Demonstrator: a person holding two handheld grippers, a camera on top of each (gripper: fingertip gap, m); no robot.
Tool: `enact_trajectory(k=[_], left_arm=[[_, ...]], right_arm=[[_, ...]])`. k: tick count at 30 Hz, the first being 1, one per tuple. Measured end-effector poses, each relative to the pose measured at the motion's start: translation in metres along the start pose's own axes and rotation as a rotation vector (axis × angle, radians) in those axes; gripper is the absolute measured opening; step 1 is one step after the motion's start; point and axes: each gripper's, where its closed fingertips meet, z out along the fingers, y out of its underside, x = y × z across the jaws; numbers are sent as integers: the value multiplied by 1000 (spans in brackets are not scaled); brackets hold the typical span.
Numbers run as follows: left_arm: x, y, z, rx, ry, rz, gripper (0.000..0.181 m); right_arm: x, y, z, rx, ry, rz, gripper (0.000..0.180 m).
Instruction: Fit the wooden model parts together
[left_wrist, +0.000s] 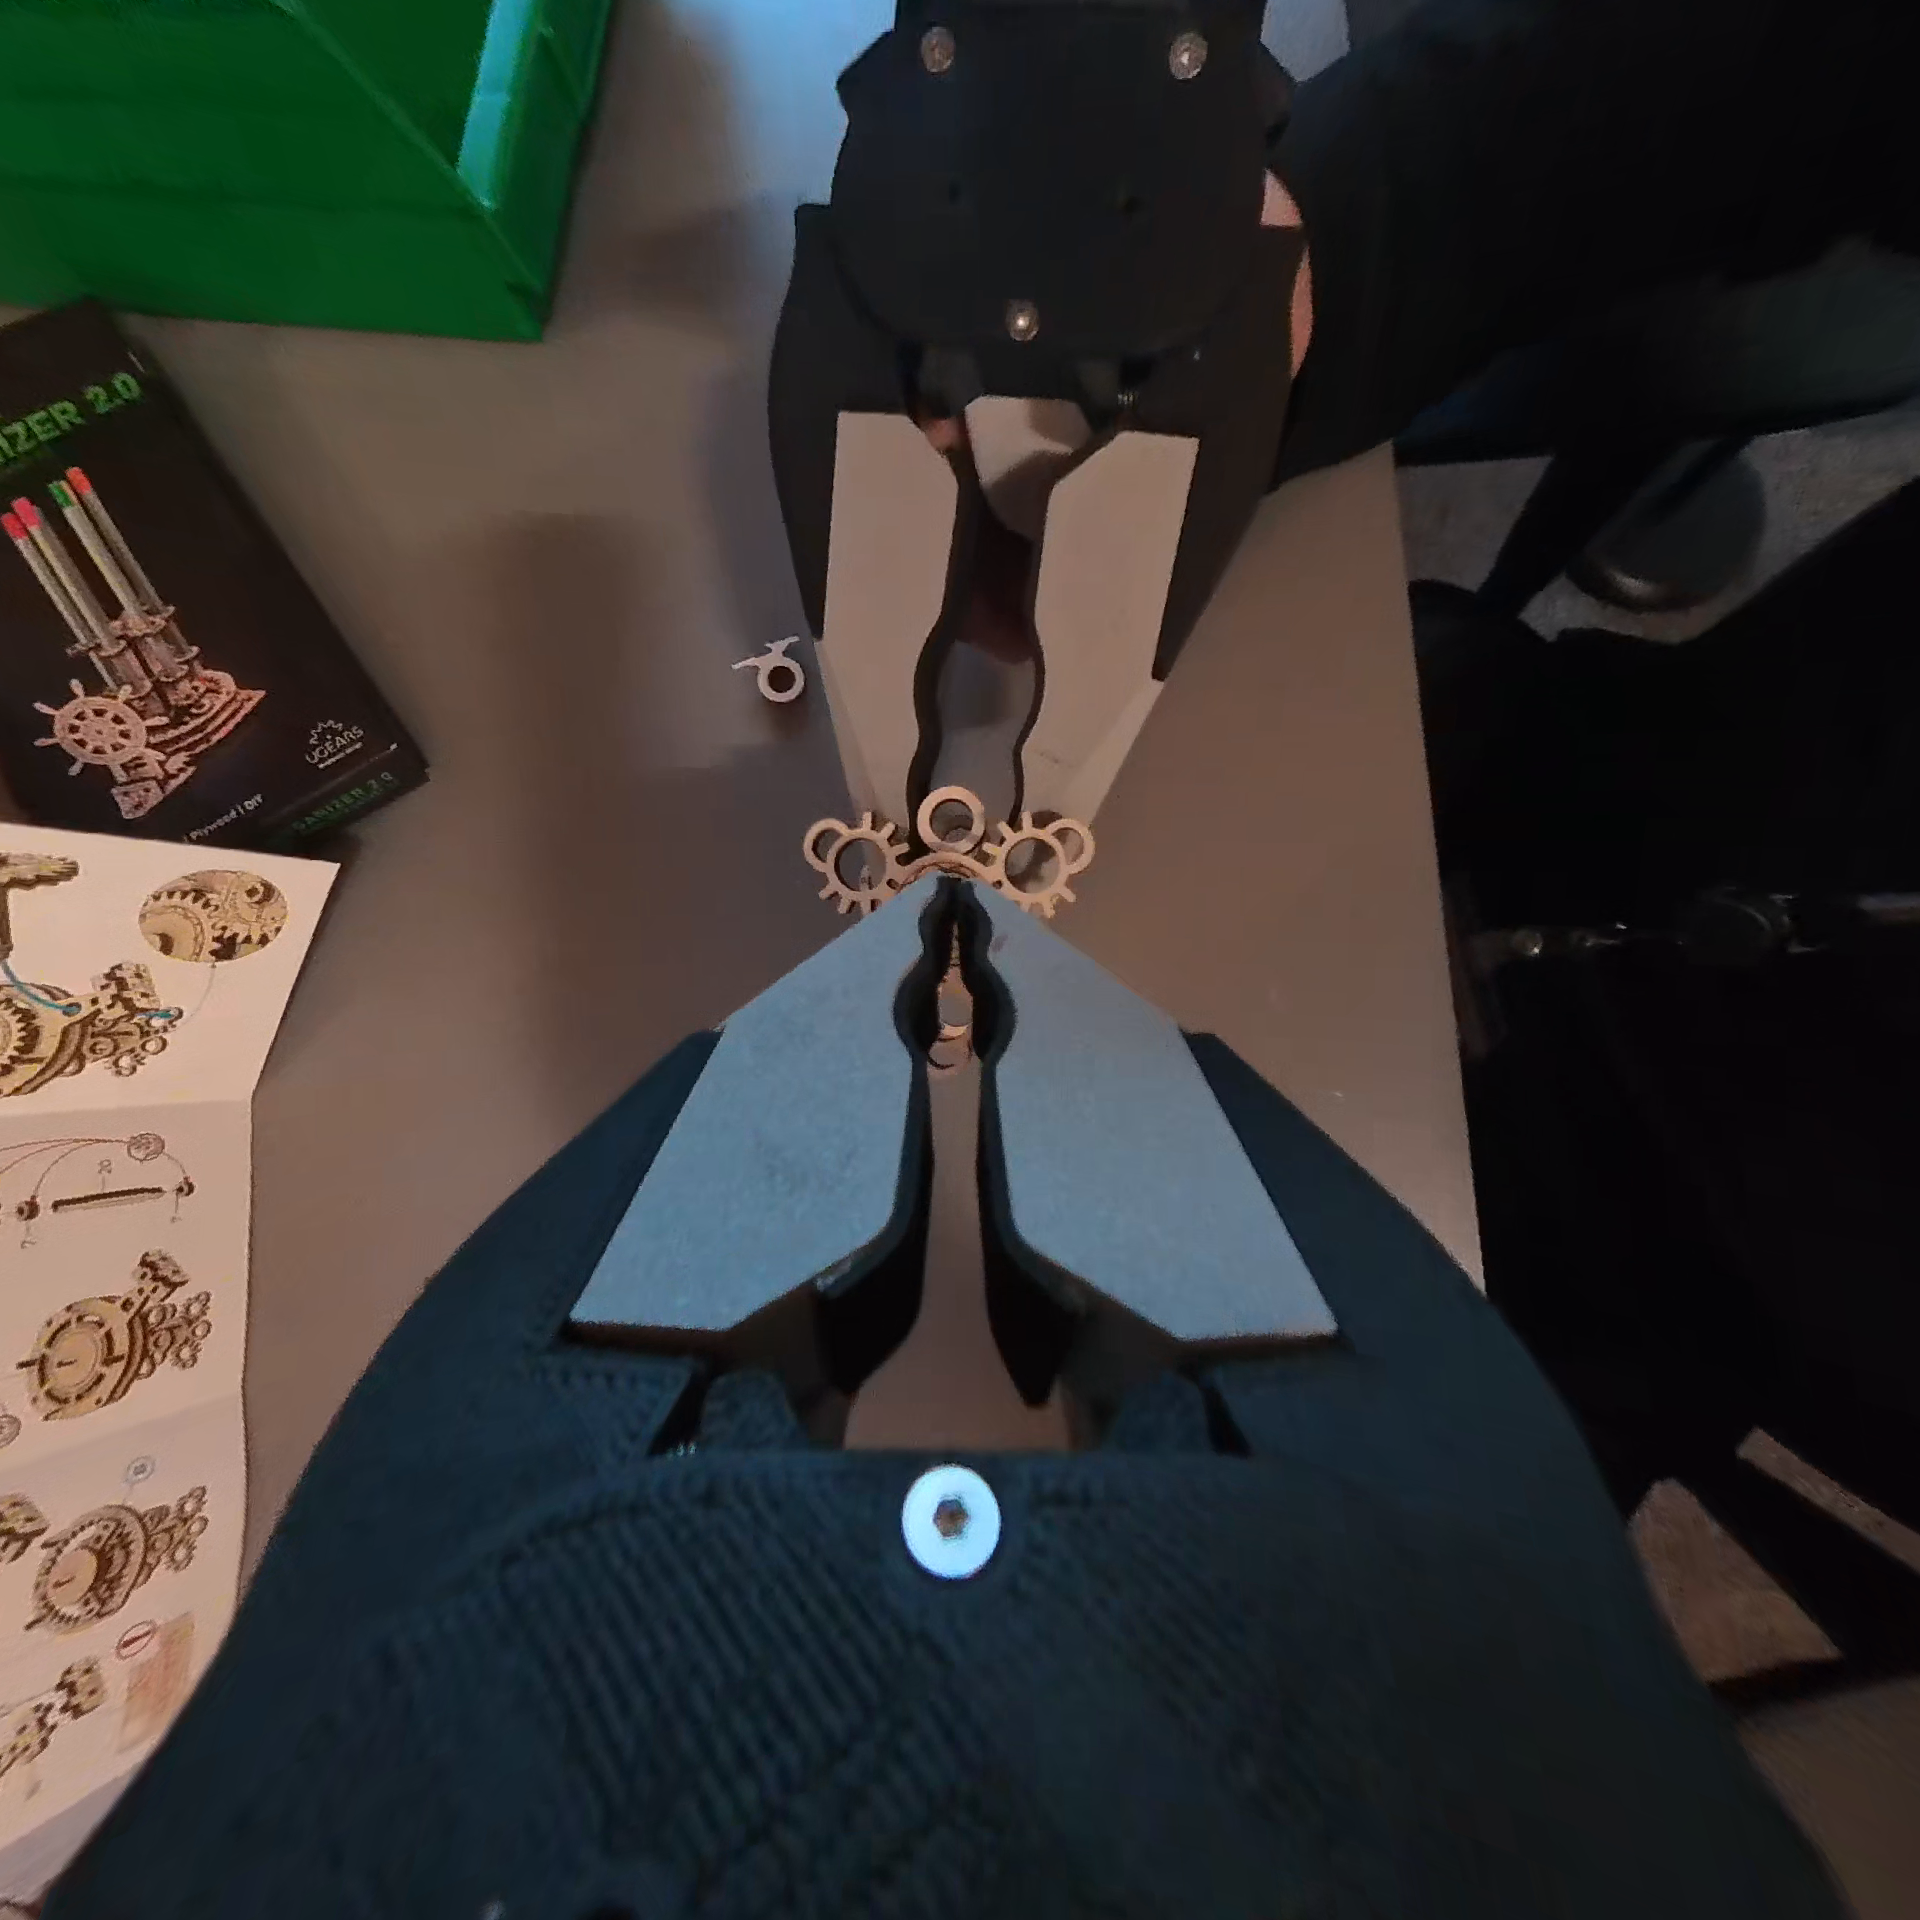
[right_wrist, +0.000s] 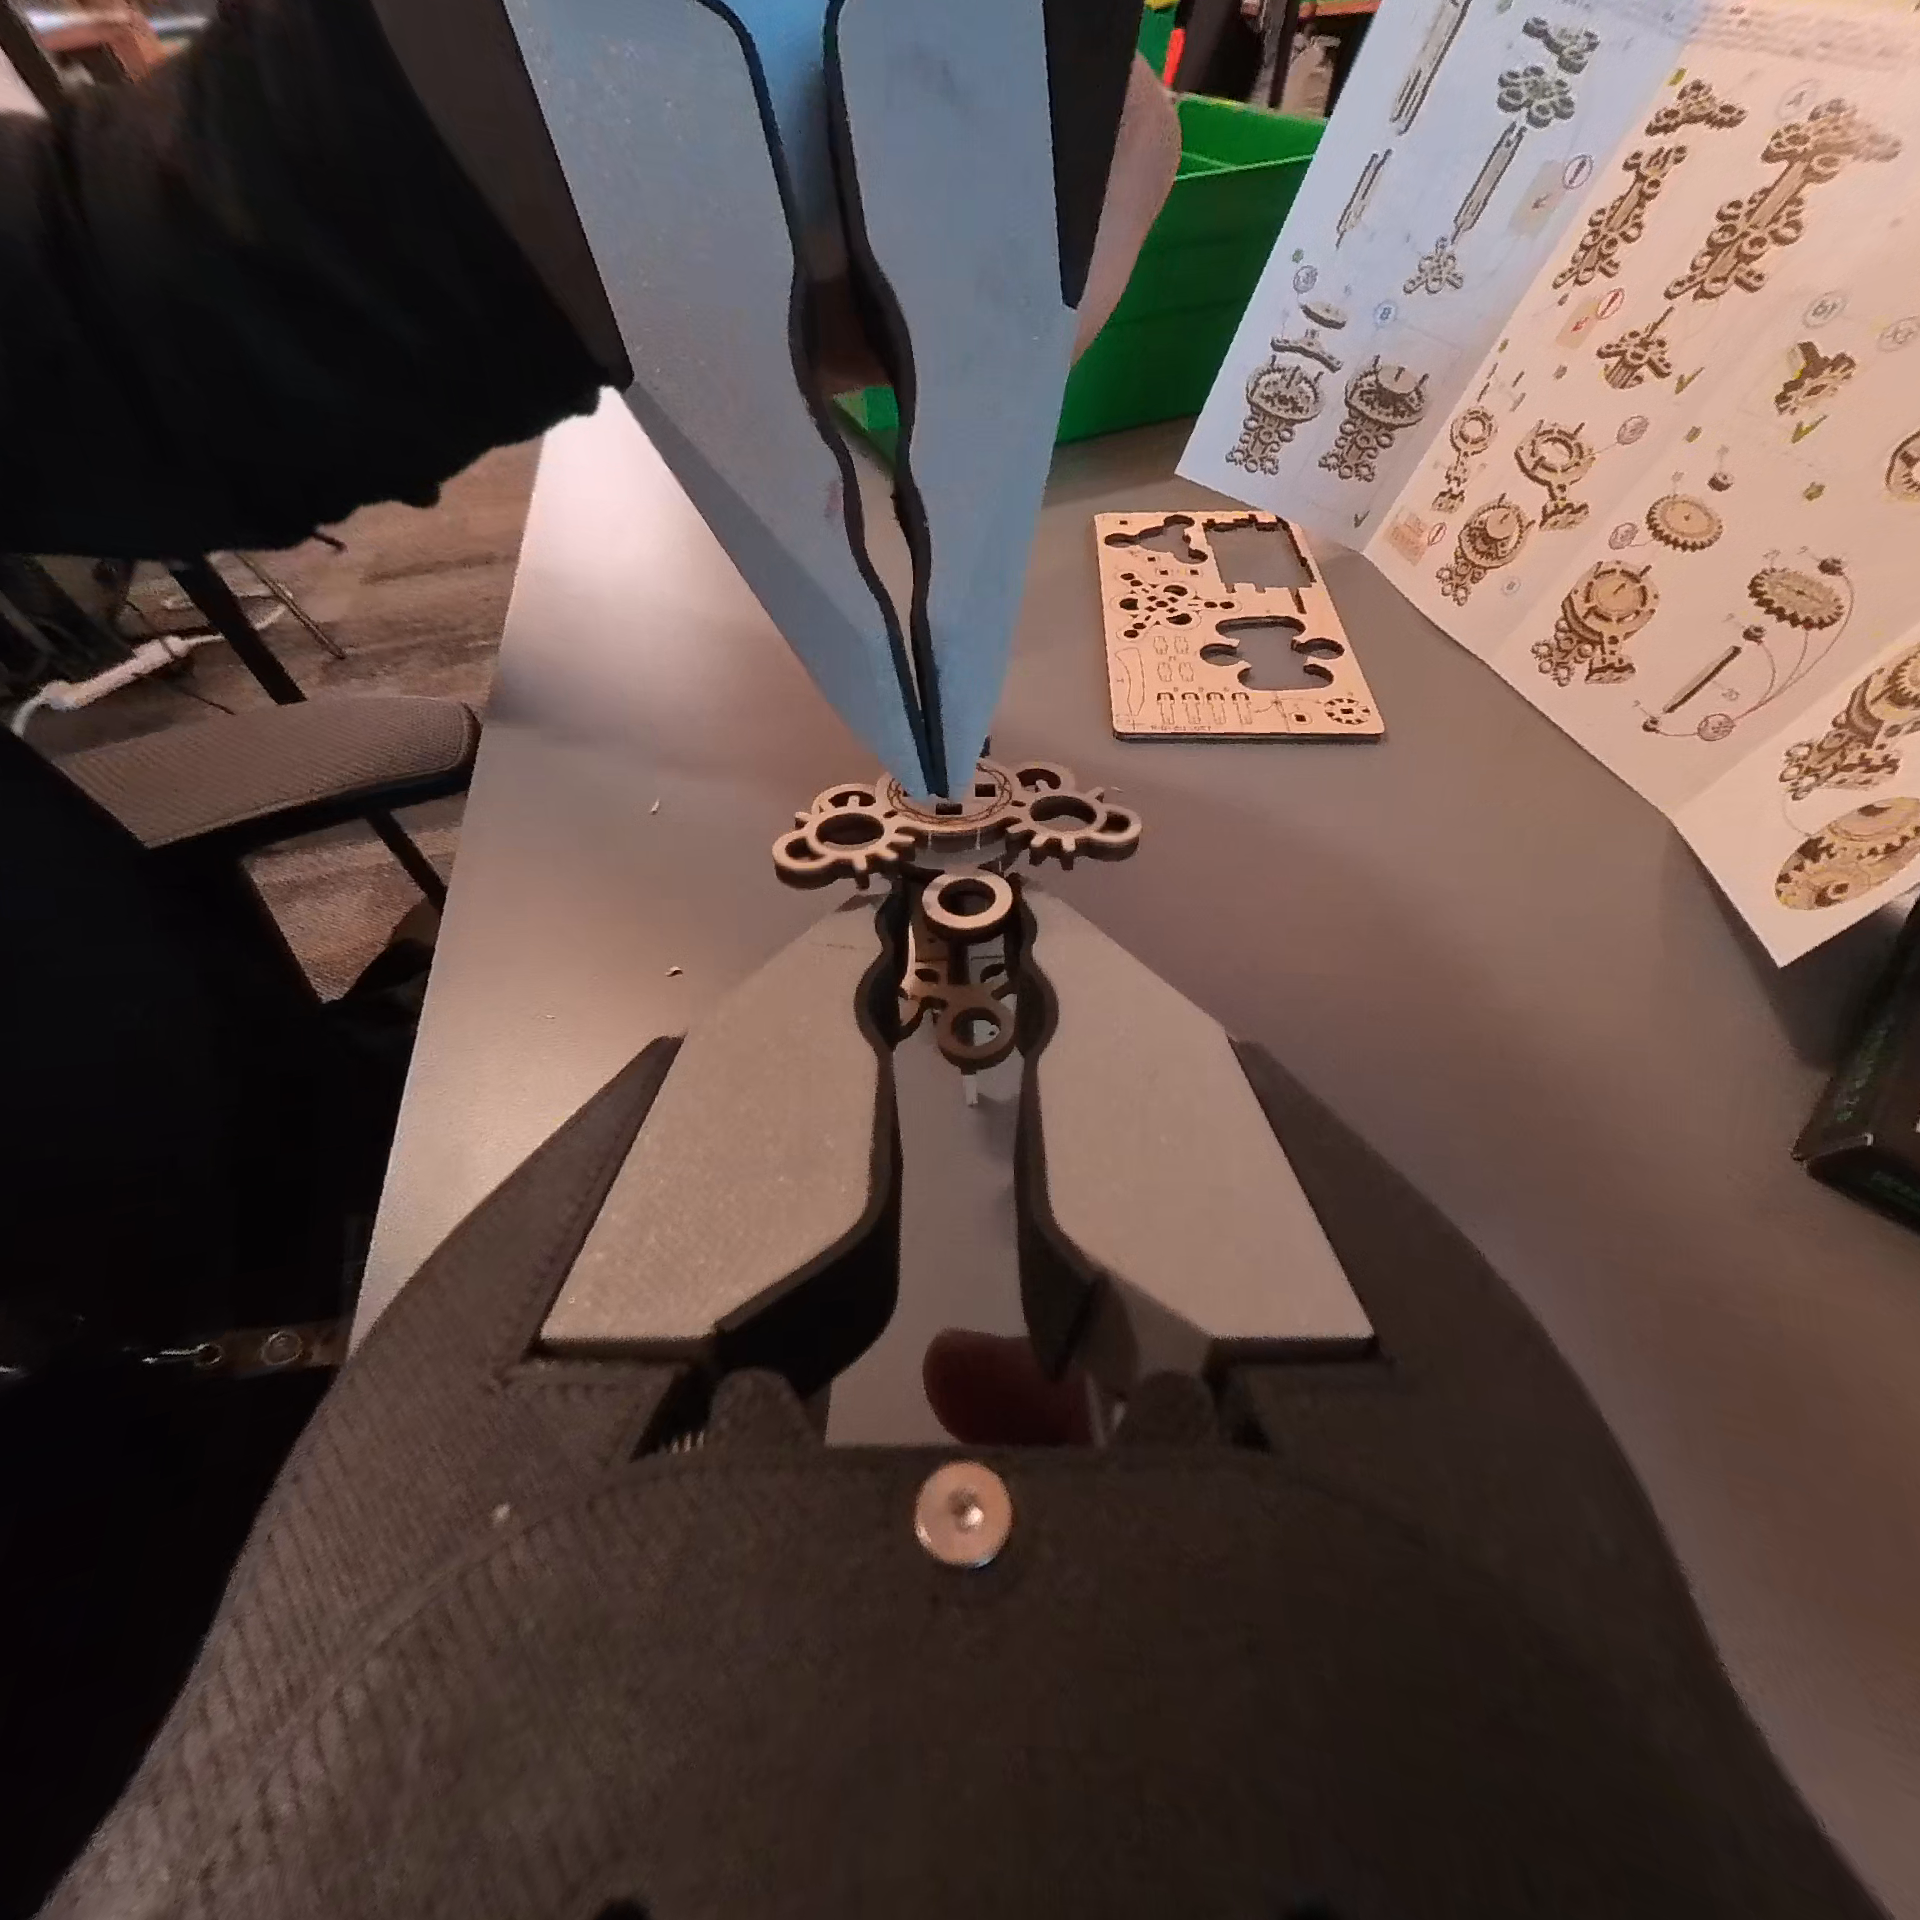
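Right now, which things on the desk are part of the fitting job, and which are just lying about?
In the job:
- gear plate, in left tool
- ringed piece, in right tool

Lying about:
- loose ring
- cut-out sheet
- instructions
- kit box
- green bin

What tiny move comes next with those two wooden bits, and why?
Probably ease the right gripper forward, pushing its ringed piece into the gear plate pinched by the left gripper; the parts nearly meet but don't look joined.
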Motion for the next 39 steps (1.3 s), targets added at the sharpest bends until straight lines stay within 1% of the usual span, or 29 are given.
enact_trajectory(k=[6, 10, 12, 16, 19, 23, 27, 28, 30, 35, 38, 39], left_arm=[[1, -2, 3, -40, -5, 29, 0], [4, -3, 2, -89, 29, 27, 0], [5, -8, -2, -101, 50, 29, 0], [-2, -16, -14, -168, 10, 95, 0], [1, -23, -23, -188, 25, 126, 0], [5, -11, -12, -271, 48, 145, 0], [13, 3, 3, -315, 98, 129, 0], [15, -1, 3, -293, 109, 117, 0], [10, 3, -2, -334, 74, 144, 0], [0, -11, -16, -308, 23, 155, 0], [10, 3, 0, -361, 86, 145, 0], [9, -3, 3, -319, 85, 138, 0]], right_arm=[[-1, 1, -3, 2, -16, 7, 14], [-2, 1, -2, 1, -19, -2, 14], [-3, 1, -3, 1, -23, -1, 14], [-4, 1, -2, 0, -20, -20, 14], [-5, 1, -2, -1, -18, -34, 14], [-6, 1, -2, -1, -16, -38, 14], [-7, 1, -3, -1, -28, -41, 14], [-8, 1, -2, 0, -27, -42, 14], [-8, 1, -2, -1, -27, -46, 14], [-9, 1, -2, -2, -25, -57, 14], [-8, 1, -3, -2, -22, -50, 14], [-7, 1, -3, -2, -21, -45, 14]])
